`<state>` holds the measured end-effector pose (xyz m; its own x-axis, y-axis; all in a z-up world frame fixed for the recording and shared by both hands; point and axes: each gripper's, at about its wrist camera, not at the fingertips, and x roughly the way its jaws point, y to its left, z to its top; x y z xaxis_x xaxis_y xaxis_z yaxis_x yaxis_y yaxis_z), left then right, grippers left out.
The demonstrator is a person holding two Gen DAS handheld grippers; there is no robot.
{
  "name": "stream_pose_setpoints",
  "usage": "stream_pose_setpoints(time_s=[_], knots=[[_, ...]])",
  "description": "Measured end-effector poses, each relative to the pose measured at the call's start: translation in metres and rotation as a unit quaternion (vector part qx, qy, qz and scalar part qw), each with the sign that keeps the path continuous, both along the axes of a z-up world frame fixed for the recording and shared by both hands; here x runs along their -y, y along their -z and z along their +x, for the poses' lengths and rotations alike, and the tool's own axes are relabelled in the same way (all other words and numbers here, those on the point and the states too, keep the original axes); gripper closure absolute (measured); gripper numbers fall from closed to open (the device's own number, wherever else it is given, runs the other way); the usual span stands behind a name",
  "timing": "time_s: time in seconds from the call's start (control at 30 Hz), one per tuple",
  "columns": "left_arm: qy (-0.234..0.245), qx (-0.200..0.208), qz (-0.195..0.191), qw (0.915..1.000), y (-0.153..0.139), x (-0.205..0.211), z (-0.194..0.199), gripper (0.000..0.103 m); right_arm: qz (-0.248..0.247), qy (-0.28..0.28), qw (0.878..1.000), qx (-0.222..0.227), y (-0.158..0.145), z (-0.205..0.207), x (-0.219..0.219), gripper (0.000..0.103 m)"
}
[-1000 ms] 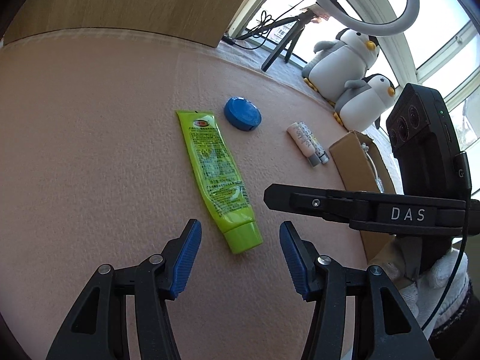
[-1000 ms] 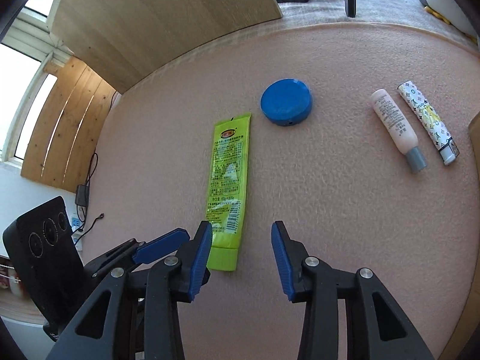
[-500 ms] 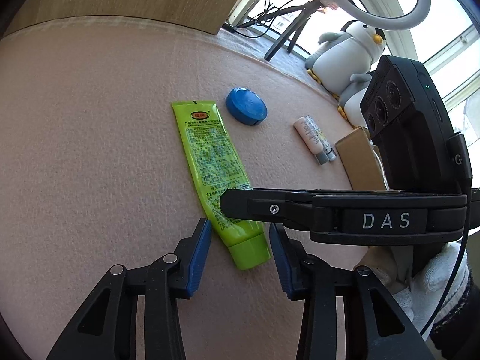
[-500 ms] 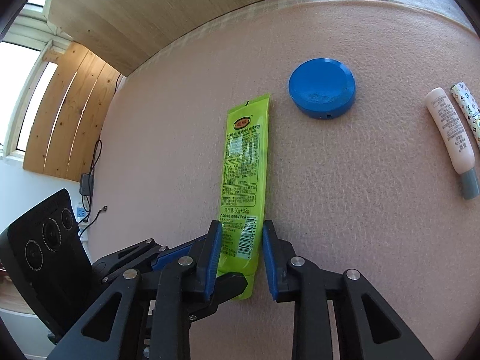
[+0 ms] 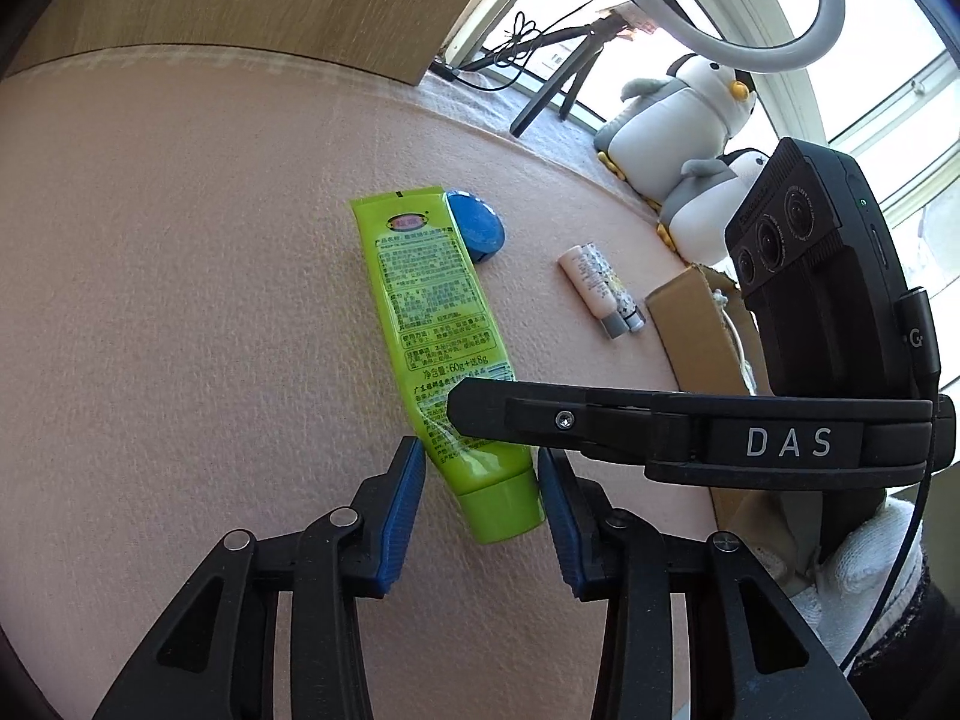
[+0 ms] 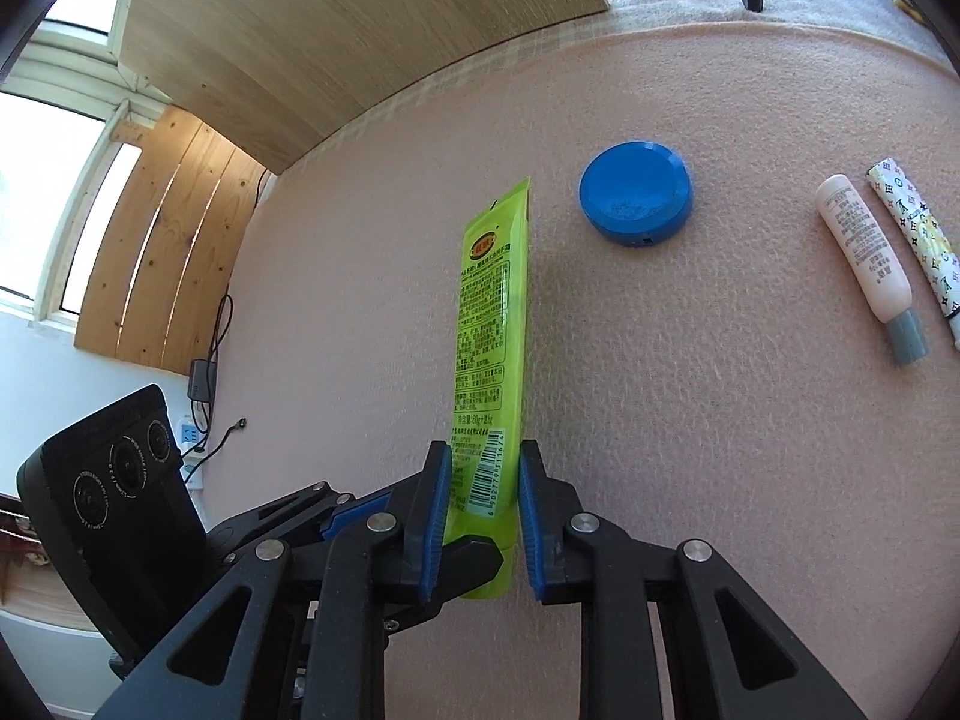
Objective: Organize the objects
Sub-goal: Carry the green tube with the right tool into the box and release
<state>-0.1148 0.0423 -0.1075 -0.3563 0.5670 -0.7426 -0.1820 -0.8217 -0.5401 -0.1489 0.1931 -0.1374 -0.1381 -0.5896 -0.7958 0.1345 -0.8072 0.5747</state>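
A lime-green tube (image 5: 432,300) lies lengthwise on the pink mat (image 5: 180,300), cap end toward me. My right gripper (image 6: 483,498) is shut on the green tube (image 6: 489,330) just above its cap, and the tube is tipped up on its edge. In the left wrist view the right gripper (image 5: 462,414) reaches in from the right across the tube. My left gripper (image 5: 480,480) is open, its blue pads close on either side of the cap with slim gaps. One of the left gripper's fingers (image 6: 468,558) crosses in front of the cap.
A blue round case (image 6: 636,195) sits beyond the tube. To the right lie a white tube (image 6: 864,258) and a patterned tube (image 6: 912,234). A cardboard box (image 5: 702,330) stands at the mat's right edge, with plush penguins (image 5: 684,120) behind. A gloved hand (image 5: 852,570) holds the right gripper.
Both grippers moved in on the tube's cap end and narrowed. The right gripper shut on the tube and tipped it up on edge; its far end now overlaps the blue case.
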Motion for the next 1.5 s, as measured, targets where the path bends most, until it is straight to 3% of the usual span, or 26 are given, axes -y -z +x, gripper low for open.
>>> stream_pose_setpoints(time_s=[0.37,0.7,1.13,1.5], knots=[[0.031,-0.039,0.01,0.9987,-0.043,-0.055,0.015,0.061,-0.018,0.047,0.998,-0.042,-0.044,0.031,-0.061,0.084],[0.097,-0.069,0.022,0.9927,-0.078,-0.148,0.034,0.061,-0.017,0.112,0.991,-0.07,-0.076,0.068,-0.152,0.084],[0.18,-0.072,0.027,0.9807,-0.078,-0.272,0.055,0.061,-0.007,0.187,0.98,-0.07,-0.075,0.119,-0.257,0.084],[0.199,-0.075,0.022,0.9769,-0.078,-0.313,0.061,0.061,0.009,0.205,0.976,-0.077,-0.075,0.131,-0.289,0.083]])
